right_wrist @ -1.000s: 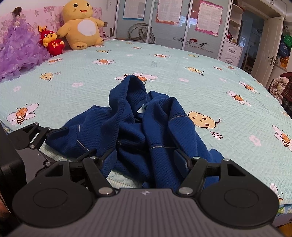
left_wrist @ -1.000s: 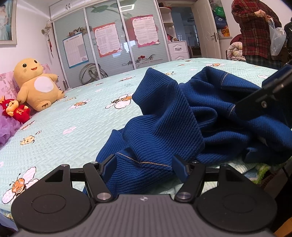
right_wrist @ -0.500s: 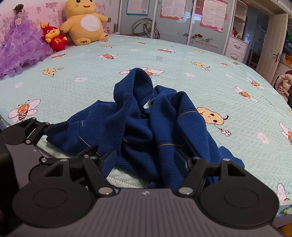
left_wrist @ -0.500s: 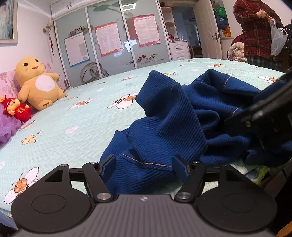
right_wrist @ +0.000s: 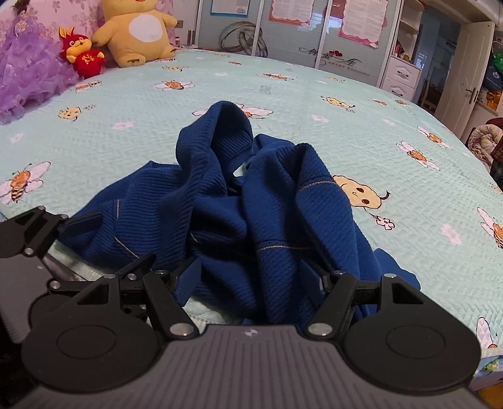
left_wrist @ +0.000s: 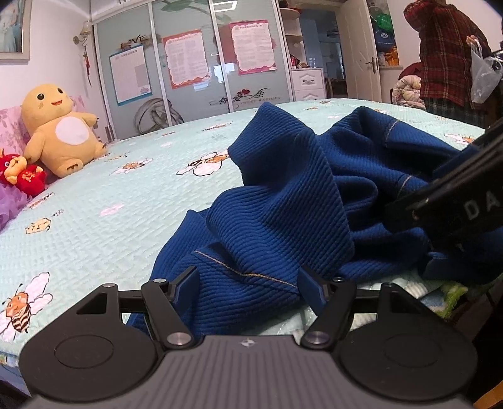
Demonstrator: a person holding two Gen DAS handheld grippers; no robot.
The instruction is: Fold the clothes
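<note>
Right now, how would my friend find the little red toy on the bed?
Start at the big bed with the bee-print cover and look to its far end by the flowery pink wall. There a large yellow plush sits; the little red plush is tucked between it and the purple frilly dress. It is the only red toy.

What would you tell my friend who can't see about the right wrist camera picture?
A crumpled dark blue sweater lies in a heap on a mint green bedspread printed with bees, between the open right tongs. The left tongs reach its edge, and a yellow plush toy sits far behind.
</note>
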